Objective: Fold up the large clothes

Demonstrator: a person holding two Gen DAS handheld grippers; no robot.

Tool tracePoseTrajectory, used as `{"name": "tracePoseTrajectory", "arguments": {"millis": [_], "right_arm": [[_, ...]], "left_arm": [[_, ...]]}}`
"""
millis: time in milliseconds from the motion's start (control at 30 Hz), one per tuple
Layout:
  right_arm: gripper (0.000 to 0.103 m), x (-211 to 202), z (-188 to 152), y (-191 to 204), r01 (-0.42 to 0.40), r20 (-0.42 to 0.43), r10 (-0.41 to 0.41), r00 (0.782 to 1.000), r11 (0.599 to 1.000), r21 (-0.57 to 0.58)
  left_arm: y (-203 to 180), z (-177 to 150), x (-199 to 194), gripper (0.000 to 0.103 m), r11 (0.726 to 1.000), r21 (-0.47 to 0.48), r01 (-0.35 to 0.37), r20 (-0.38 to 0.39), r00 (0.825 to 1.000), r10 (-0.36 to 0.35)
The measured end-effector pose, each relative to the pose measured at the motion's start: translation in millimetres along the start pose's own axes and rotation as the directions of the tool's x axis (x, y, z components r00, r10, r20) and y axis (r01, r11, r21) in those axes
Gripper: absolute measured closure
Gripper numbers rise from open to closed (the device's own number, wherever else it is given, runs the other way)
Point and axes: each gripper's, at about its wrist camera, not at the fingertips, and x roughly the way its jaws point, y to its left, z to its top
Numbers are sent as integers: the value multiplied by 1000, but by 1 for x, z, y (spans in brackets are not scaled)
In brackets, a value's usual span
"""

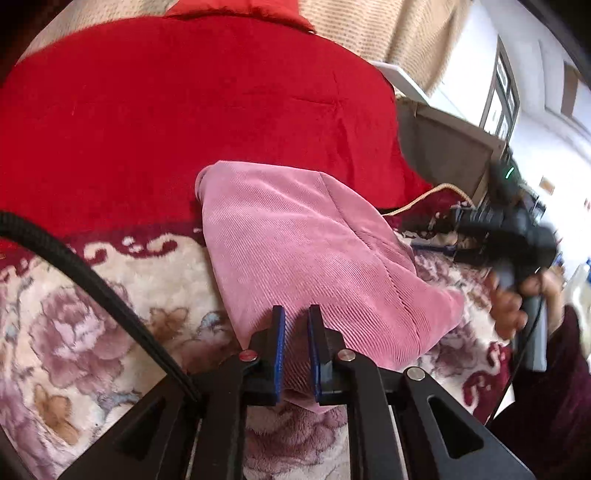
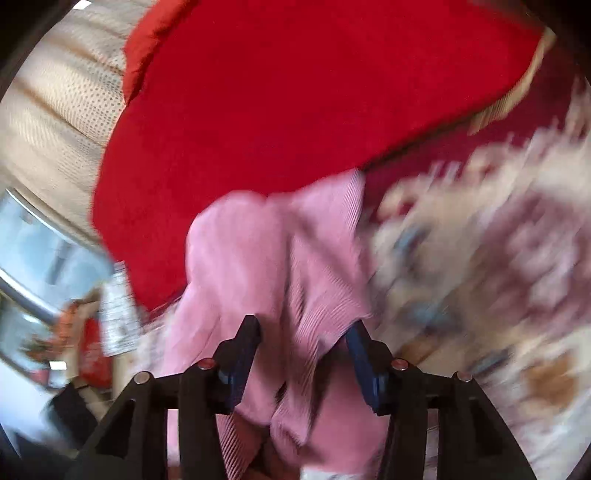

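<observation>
A pink ribbed garment (image 1: 295,240) lies folded into a long slab on a floral blanket (image 1: 92,314), its far end against a red quilt (image 1: 184,110). My left gripper (image 1: 296,317) sits over the garment's near edge. Its blue pads stand a narrow gap apart, with pink cloth showing between them and no clear pinch. In the blurred right wrist view the same pink garment (image 2: 258,277) bunches in loose folds. My right gripper (image 2: 303,328) stands open and wide, with a fold lying between the fingers and touching neither pad.
The red quilt (image 2: 295,92) fills the far side of the bed. A black cable (image 1: 92,280) arcs across the left. A person's hand (image 1: 508,310) holds the other gripper's handle at the right. A beige curtain (image 1: 369,29) and a grey box (image 1: 443,147) stand beyond the bed.
</observation>
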Motion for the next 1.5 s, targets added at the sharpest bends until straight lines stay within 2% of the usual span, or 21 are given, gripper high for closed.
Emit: {"name": "tracePoseTrajectory", "arguments": {"millis": [33, 100, 133, 267, 300, 367, 400, 433, 500, 567, 633, 700, 767, 867, 967, 1100, 1233, 1367, 1500], "right_arm": [[49, -12, 3, 7, 25, 69, -22, 997, 999, -38], [49, -30, 7, 27, -20, 185, 45, 982, 990, -138], [49, -30, 9, 35, -29, 193, 61, 979, 986, -162], [52, 9, 19, 58, -88, 100, 112, 989, 971, -221], [53, 26, 19, 56, -84, 60, 99, 993, 975, -208], [58, 73, 22, 39, -13, -55, 5, 998, 989, -146], [59, 89, 22, 26, -15, -95, 6, 995, 995, -101], [60, 94, 23, 14, -60, -90, 56, 994, 997, -46], [61, 85, 27, 8, -71, -83, 71, 994, 997, 11], [61, 68, 29, 12, -47, -42, 47, 998, 999, 0], [60, 47, 24, 20, -61, -12, 61, 998, 997, -53], [60, 30, 17, 25, -100, -22, 99, 995, 992, -72], [60, 10, 3, 34, -111, -26, 109, 994, 986, -128], [60, -11, -15, 51, -49, -13, 48, 999, 975, -216], [63, -22, -36, 62, -68, -42, 58, 997, 959, -275], [62, 24, -67, 53, -4, -163, -42, 986, 961, -275], [62, 16, -51, 49, -44, -176, 7, 984, 977, -208], [62, 3, -25, 63, -57, -89, 38, 995, 974, -221], [62, 21, 1, 70, 16, -35, -24, 999, 976, -216]], "left_arm": [[-1, 0, 1, 93, 1000, 0, -5, 0, 1000, 5], [0, 2, 4, 93, 1000, 1, -4, -2, 1000, 4], [0, 2, 5, 93, 1000, 1, -2, -3, 1000, 2], [1, 2, 6, 93, 1000, 14, -3, -7, 1000, 3], [-1, 2, 9, 93, 1000, 19, -3, -8, 1000, 3], [-1, 1, 10, 93, 999, 29, 15, -4, 1000, -14], [-1, 1, 10, 92, 999, 33, 13, -1, 1000, -13], [0, 1, 10, 92, 999, 33, 18, 0, 1000, -18], [2, 2, 10, 92, 999, 21, 28, -5, 1000, -28], [10, 3, 7, 90, 999, -10, 34, -11, 999, -34], [15, 4, 3, 88, 999, -41, 33, -9, 999, -33], [16, 6, -3, 71, 999, -46, 3, 10, 1000, -3], [14, 7, -11, 64, 999, -41, -9, 41, 999, 11], [11, 5, -13, 64, 999, -26, -24, 44, 999, 25], [1, 1, 3, 63, 996, 30, -78, -29, 996, 79], [-4, 2, 8, 63, 995, 45, -91, -32, 995, 93], [-3, 2, 7, 62, 994, 52, -96, -23, 995, 97], [-3, 2, 5, 58, 994, 47, -101, -22, 995, 102], [-3, 2, 6, 57, 993, 53, -105, -20, 994, 106]]}}
